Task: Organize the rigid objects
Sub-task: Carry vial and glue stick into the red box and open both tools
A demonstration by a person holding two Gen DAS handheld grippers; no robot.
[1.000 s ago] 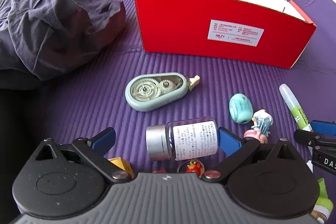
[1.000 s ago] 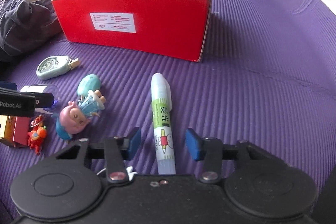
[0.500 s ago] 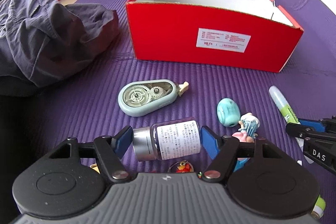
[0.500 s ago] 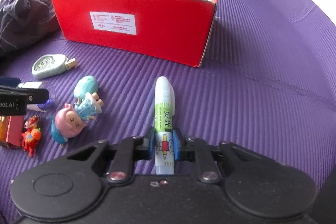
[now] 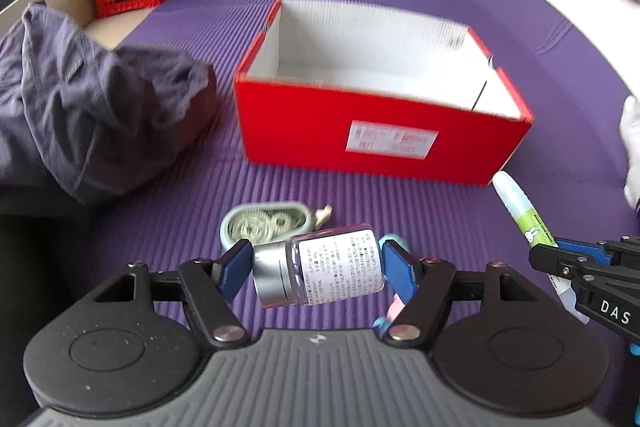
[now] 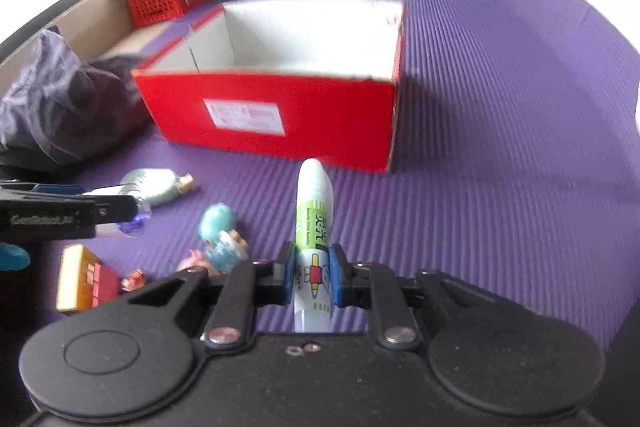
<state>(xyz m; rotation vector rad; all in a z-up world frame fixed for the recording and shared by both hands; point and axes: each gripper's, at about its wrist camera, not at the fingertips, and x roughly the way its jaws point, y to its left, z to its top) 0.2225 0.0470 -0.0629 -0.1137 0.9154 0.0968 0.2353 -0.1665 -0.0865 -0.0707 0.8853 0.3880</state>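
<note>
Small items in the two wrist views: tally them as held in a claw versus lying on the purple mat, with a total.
Held in a claw: 2 (vial, glue pen)
Lying on the mat: 5 (correction tape, teal egg, doll, orange box, small red figure)
Total: 7

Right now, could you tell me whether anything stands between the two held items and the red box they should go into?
Nothing visible blocks either path. The left gripper holds the glass vial and the right gripper holds the glue stick, both off the mat. The red box is open-topped and looks empty; the correction tape lies below.
</note>
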